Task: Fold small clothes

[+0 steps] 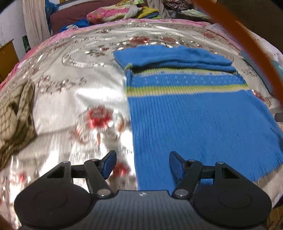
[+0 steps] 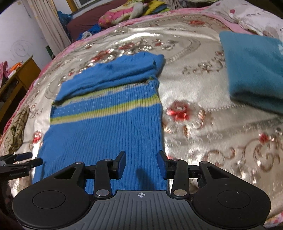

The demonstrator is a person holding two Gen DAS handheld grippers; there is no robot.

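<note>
Both hand-held grippers hung low over the near end of a blue sweater (image 1: 203, 120) that lay flat on the bed (image 1: 70, 109), each with its fingers spread apart and nothing between them. From the left wrist view, the left hand-held gripper (image 1: 142, 163) straddled the sweater's left edge: its left finger (image 1: 109, 163) stood over the shiny floral bedspread, its right finger (image 1: 176, 165) over the ribbed knit. From the right wrist view, the right hand-held gripper (image 2: 142, 163) sat at the sweater's right edge, with the left finger (image 2: 121, 164) over the knit and the right finger (image 2: 162, 164) about at the border of the garment. Whether the fingers touched the cloth could not be told. The left gripper's tips also showed at the far left of the right wrist view, just beside the sweater's other edge.

The sweater's far part was folded back over itself, a plain blue layer lying across the body just beyond a yellow-green stripe (image 2: 106, 109). A folded teal cloth (image 2: 254, 70) rested on the bed to the right, well apart from the sweater. A tan checked cloth (image 1: 16, 116) lay crumpled at the bed's left side. Pillows (image 2: 120, 16) were piled at the far end, and a wooden table (image 2: 19, 76) stood beside the bed on the left.
</note>
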